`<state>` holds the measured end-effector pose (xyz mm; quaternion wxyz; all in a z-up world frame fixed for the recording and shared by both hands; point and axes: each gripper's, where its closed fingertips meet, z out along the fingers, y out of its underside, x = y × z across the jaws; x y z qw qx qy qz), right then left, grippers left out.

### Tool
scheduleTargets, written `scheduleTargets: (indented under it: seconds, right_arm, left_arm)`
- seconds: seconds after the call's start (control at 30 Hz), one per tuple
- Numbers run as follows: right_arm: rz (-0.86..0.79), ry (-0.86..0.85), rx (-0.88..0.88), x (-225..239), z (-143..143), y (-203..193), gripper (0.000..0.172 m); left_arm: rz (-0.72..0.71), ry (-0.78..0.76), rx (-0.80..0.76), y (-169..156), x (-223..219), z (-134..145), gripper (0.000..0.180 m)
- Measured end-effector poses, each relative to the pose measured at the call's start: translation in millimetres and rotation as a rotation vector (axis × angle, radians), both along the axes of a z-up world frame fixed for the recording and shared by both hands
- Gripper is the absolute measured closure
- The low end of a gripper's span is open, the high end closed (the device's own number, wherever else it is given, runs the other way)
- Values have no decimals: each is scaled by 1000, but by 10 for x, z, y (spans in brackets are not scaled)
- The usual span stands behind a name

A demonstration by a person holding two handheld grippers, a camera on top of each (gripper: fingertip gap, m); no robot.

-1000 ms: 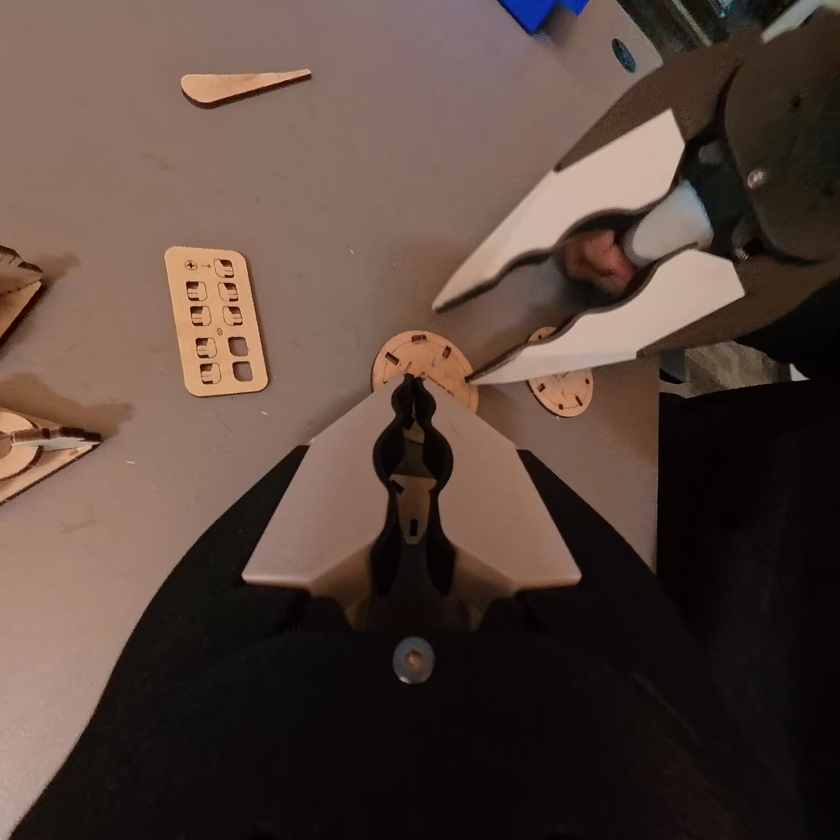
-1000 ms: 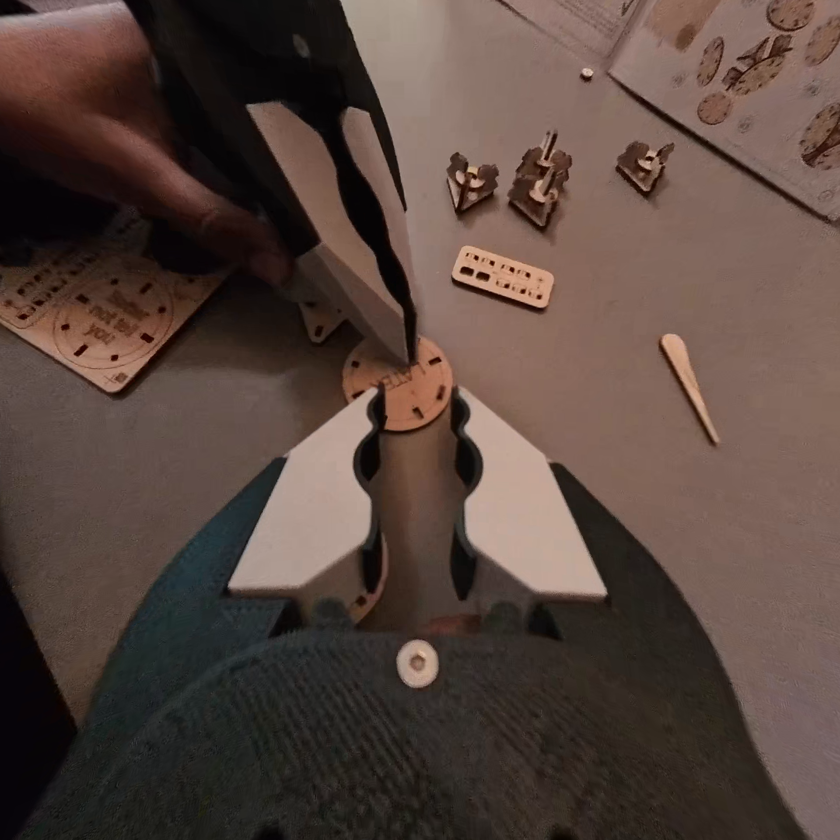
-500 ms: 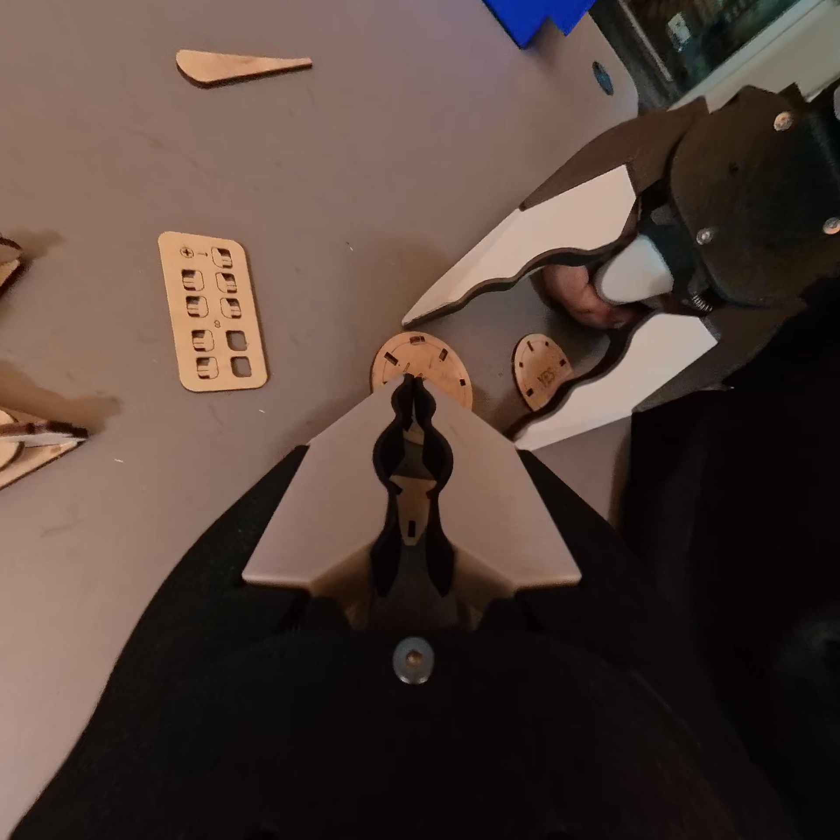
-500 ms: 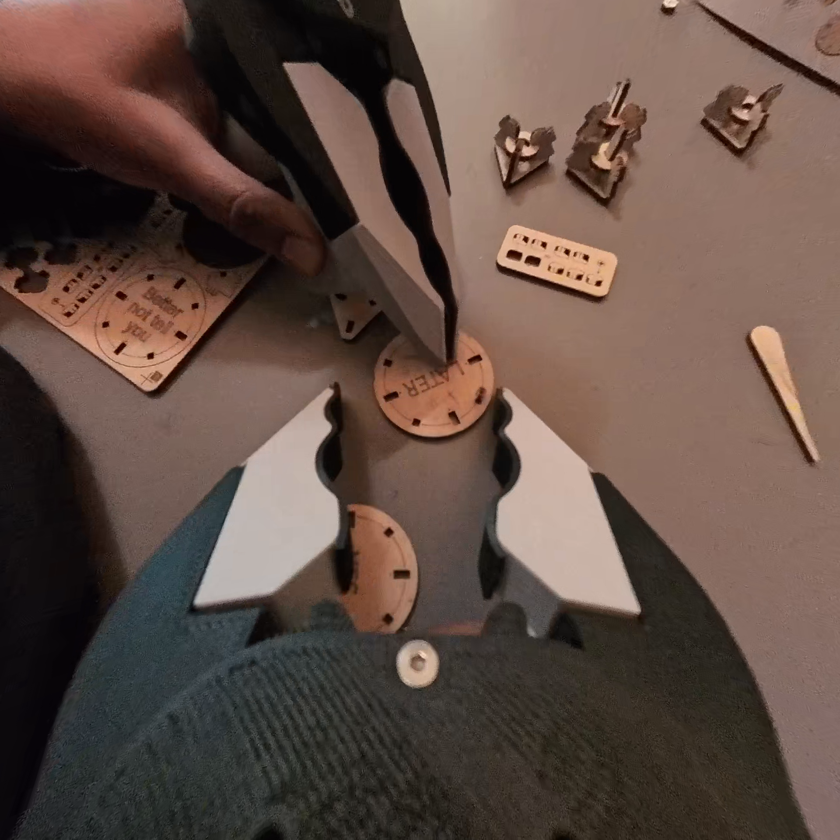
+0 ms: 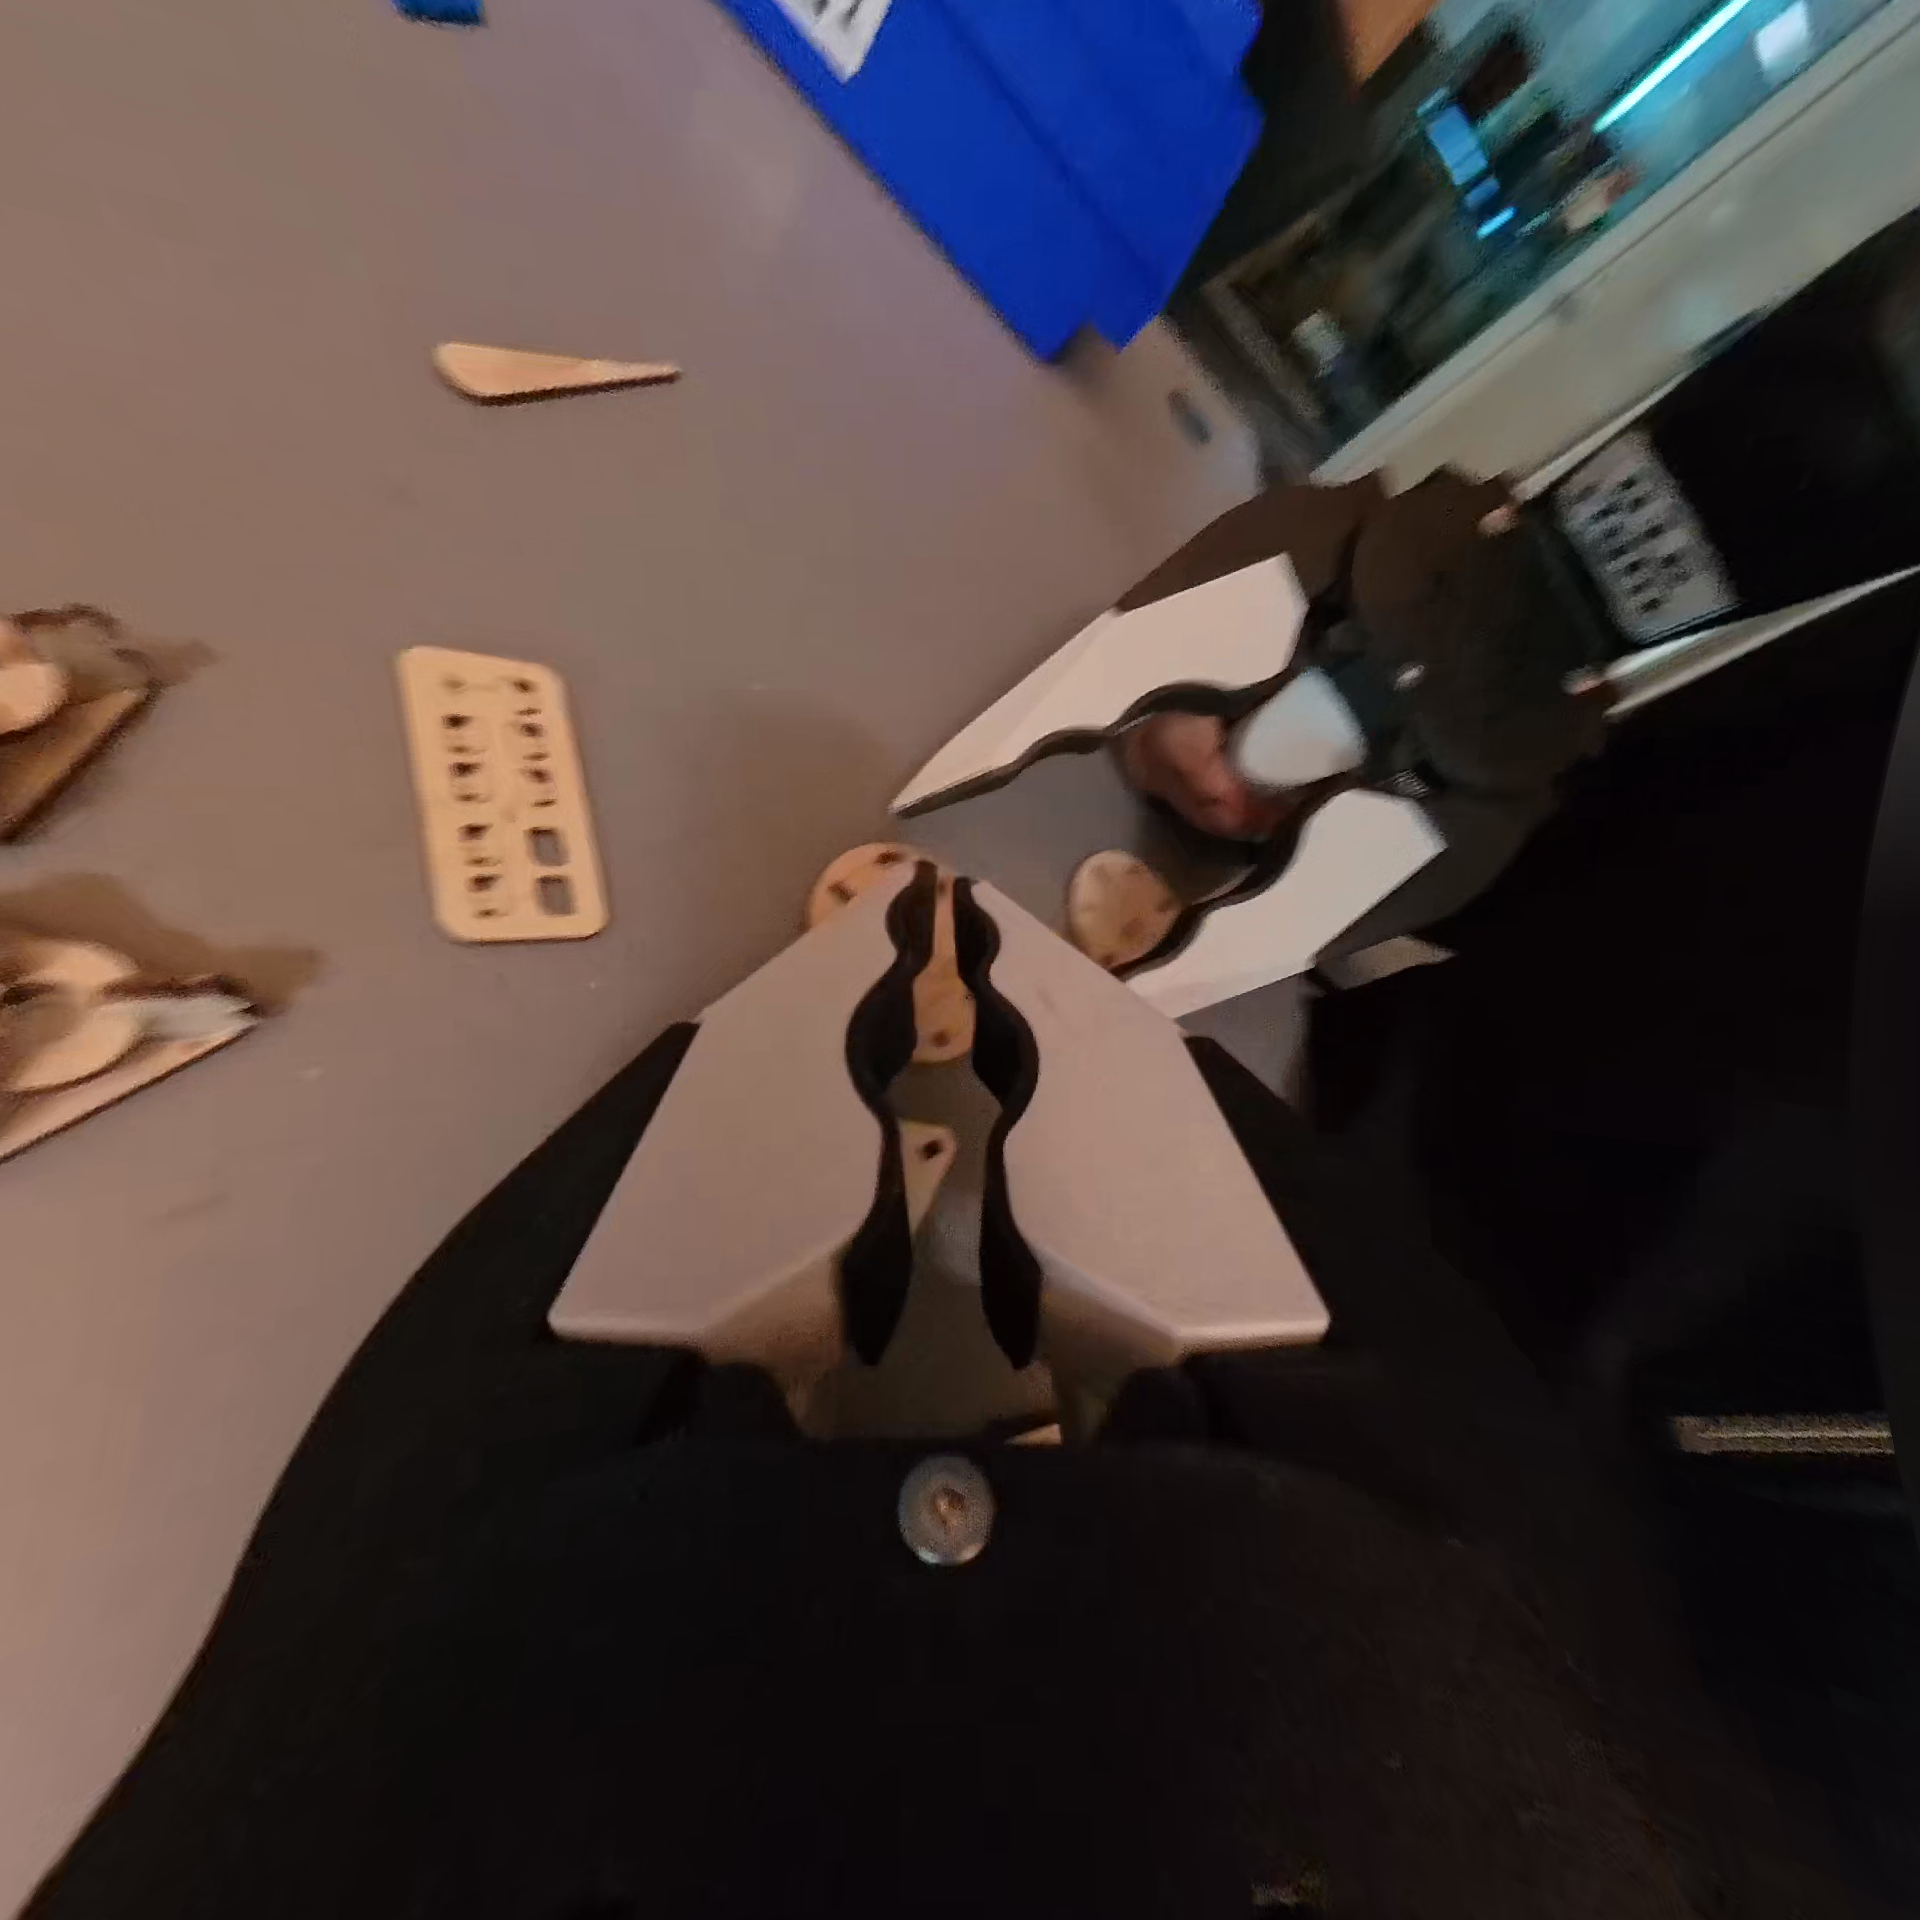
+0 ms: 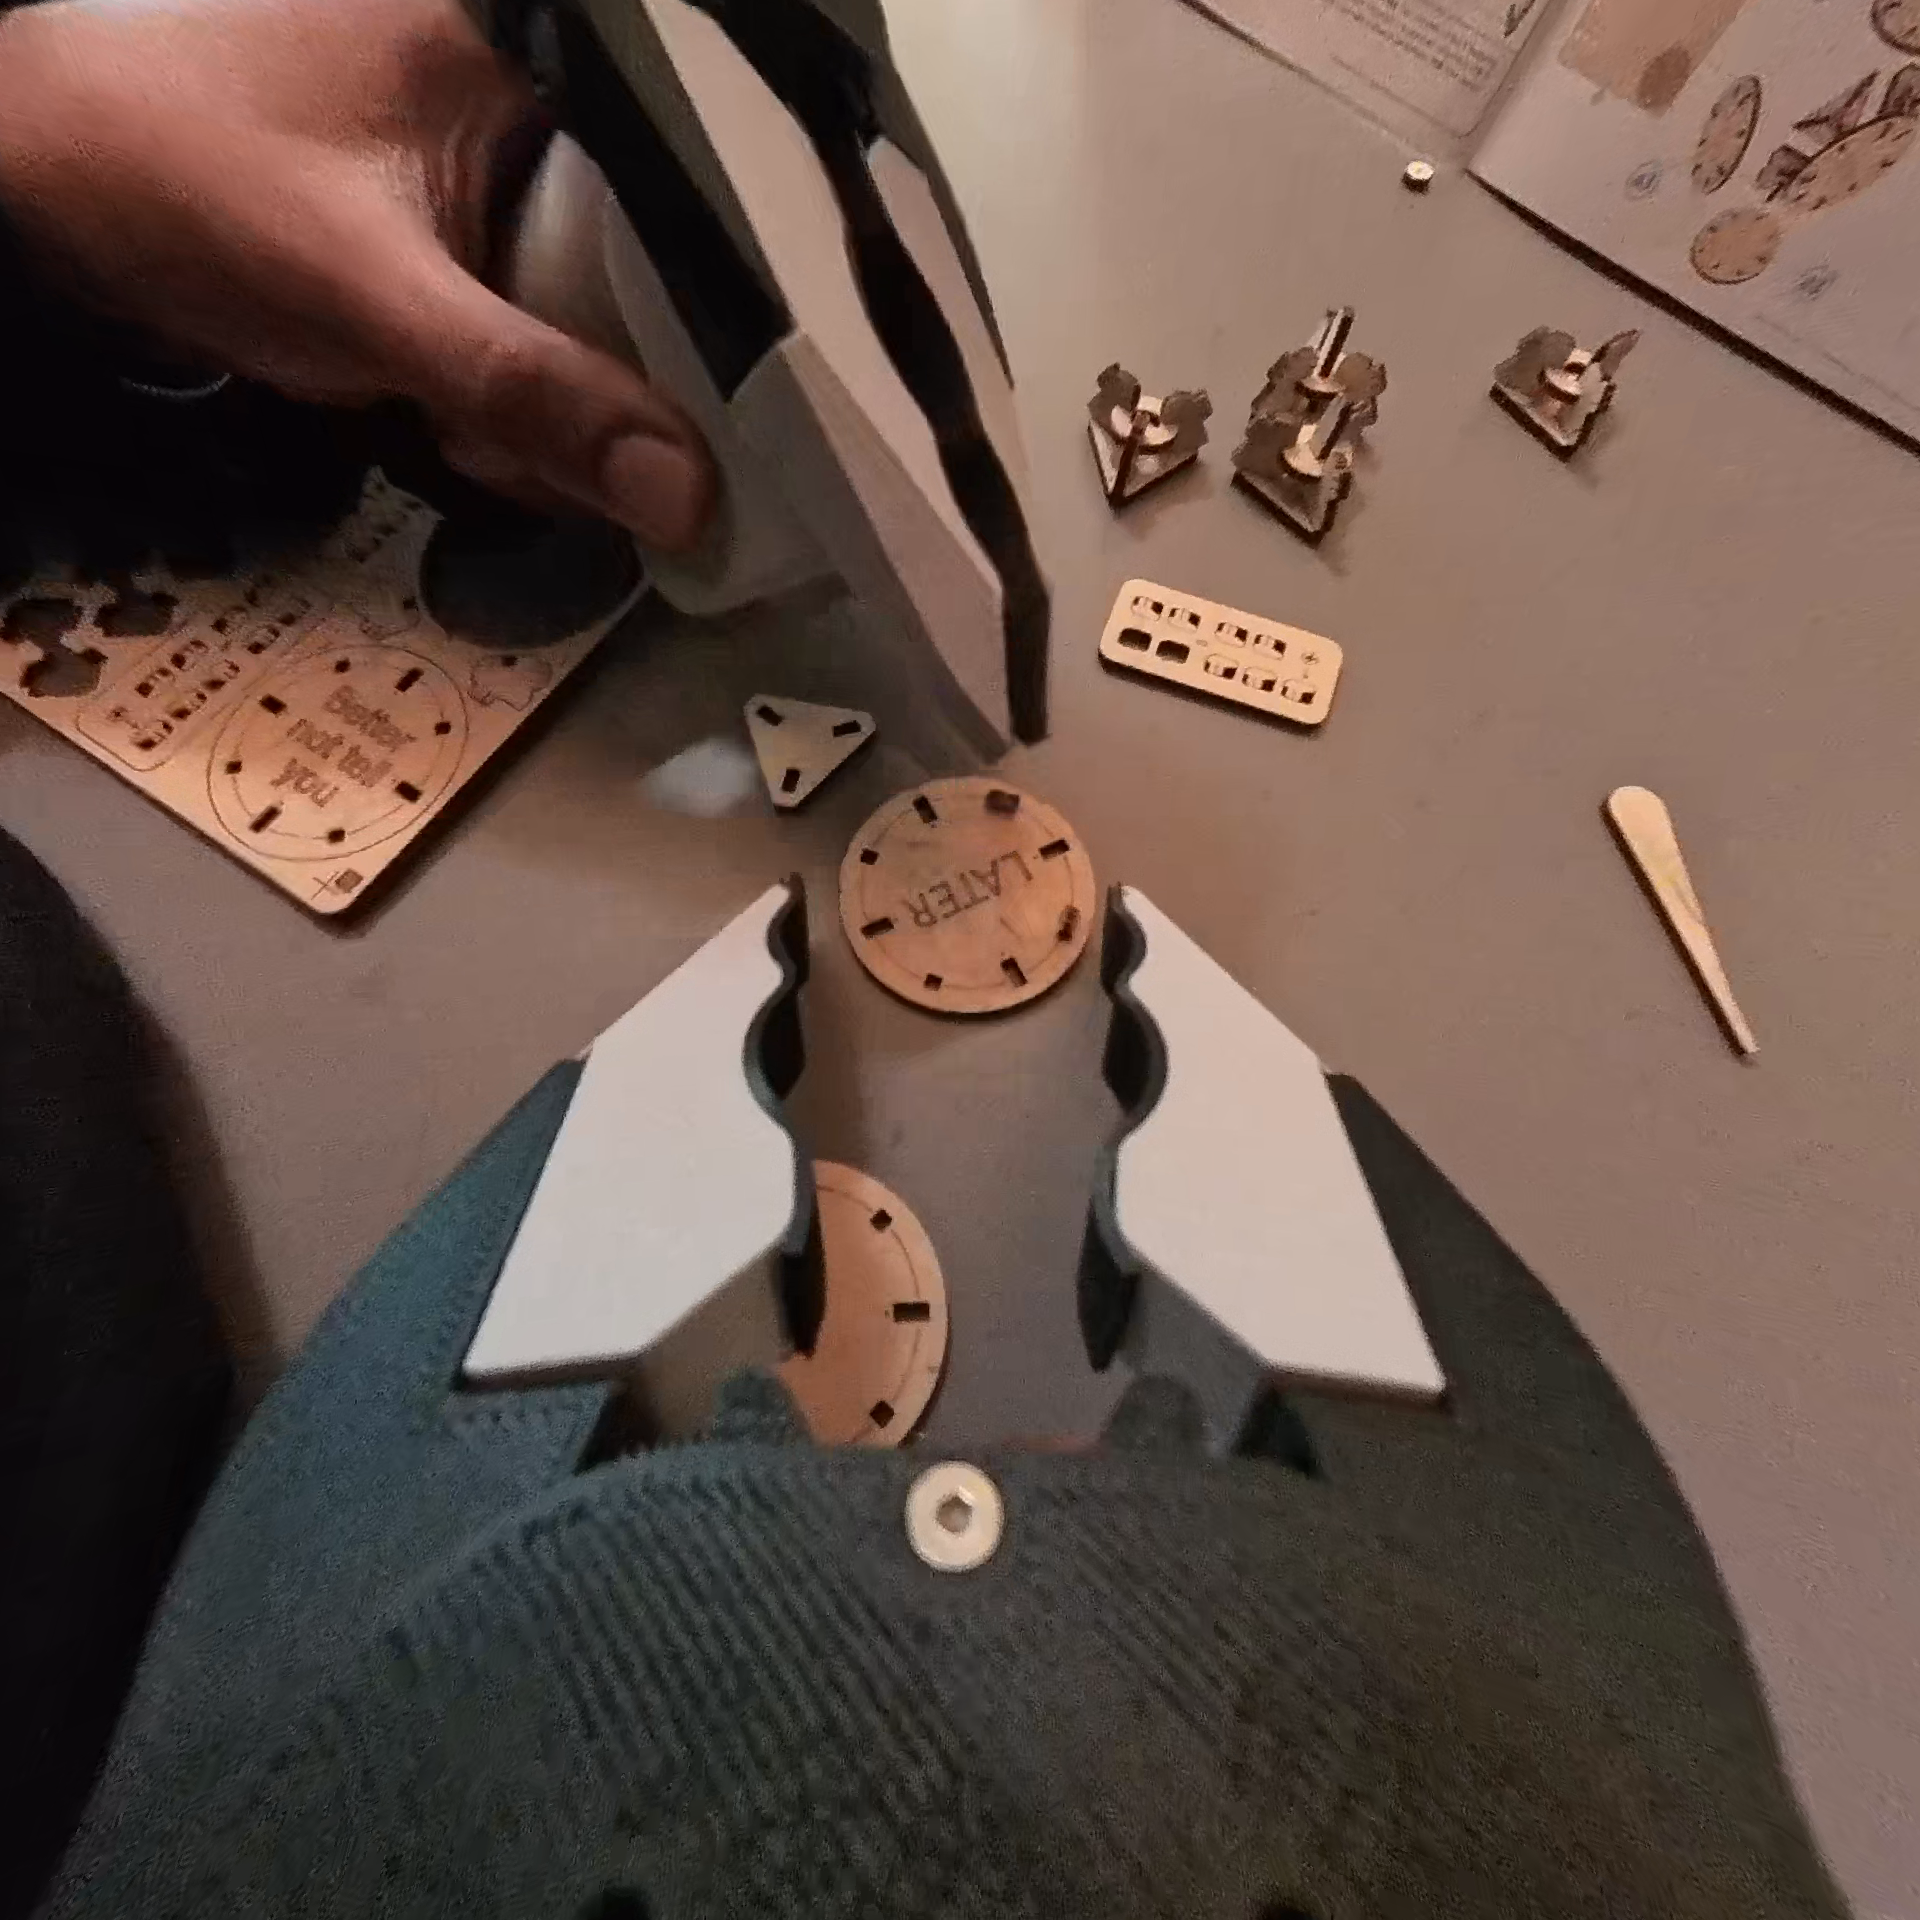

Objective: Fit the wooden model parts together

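In the right wrist view, the right gripper point(image 6: 951, 914) is held low over the grey table point(image 6: 1351, 1195) with its fingers spread wide and nothing pressed between them. A second wooden disc point(image 6: 873, 1309) is seen in the lower centre, lying flat on the table and partly hidden behind the left finger. Just beyond the fingertips, at the centre of the frame, an engraved wooden disc point(image 6: 966, 894) with slots round its rim lies flat, apart from both pads; the open fingers are lined up on either side of it, seemingly so that it could be straddled.

Above the disc, the left gripper point(image 6: 1023, 727) is held steeply downward by a hand point(image 6: 312, 239) in the upper left, its fingers closed together on nothing, the tips poised just above the table beside the disc's far rim. In the left wrist view the same closed fingertips point(image 5: 940, 883) are seen over the disc point(image 5: 857, 883), though blur leaves contact unclear.

A small triangular wooden piece point(image 6: 805, 753) lies left of centre, and a punched plywood sheet point(image 6: 260, 727) at the left edge. Farther off are a slotted wooden card point(image 6: 1221, 649), a tapered wooden stick point(image 6: 1678, 914) at the right, three small assembled wooden pieces point(image 6: 1309, 426) in the upper right, and a printed instruction sheet point(image 6: 1714, 156) in the corner, laid out within reach.
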<state>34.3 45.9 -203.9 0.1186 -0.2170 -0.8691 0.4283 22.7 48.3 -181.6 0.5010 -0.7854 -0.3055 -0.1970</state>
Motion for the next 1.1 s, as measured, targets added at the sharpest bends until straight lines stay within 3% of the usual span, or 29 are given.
scheduleTargets:
  seconds: [0.03, 0.13, 0.17, 0.23, 0.4, 0.7, 0.9, 1.1]
  right_arm:
    - [-2, -8, 1, -8, -7, 1, 116]
    - [3, -27, 7, -4, -33, -2, 117]
    - [6, -32, 9, 3, -36, -2, 118]
    - [7, -39, 11, 2, -46, 0, 121]
    - [2, -54, 23, -1, -72, 6, 124]
    - [-11, -41, 36, -22, -80, 13, 127]
    - [-54, -41, 34, -81, -77, 48, 146]
    - [-51, -23, 42, -77, -77, 41, 144]
  left_arm:
    - [2, 40, -65, -41, -25, -70, 170]
    - [-66, 174, -127, -19, 40, -89, 116]
    - [-79, 214, -143, -16, 53, -86, 115]
    - [-90, 274, -191, -41, 44, -114, 116]
    - [-143, 272, -215, -74, 99, -179, 140]
    - [-173, 271, -290, -82, 151, -297, 144]
    - [-162, 250, -286, -85, 145, -298, 150]
    - [-151, 264, -301, -89, 130, -311, 153]
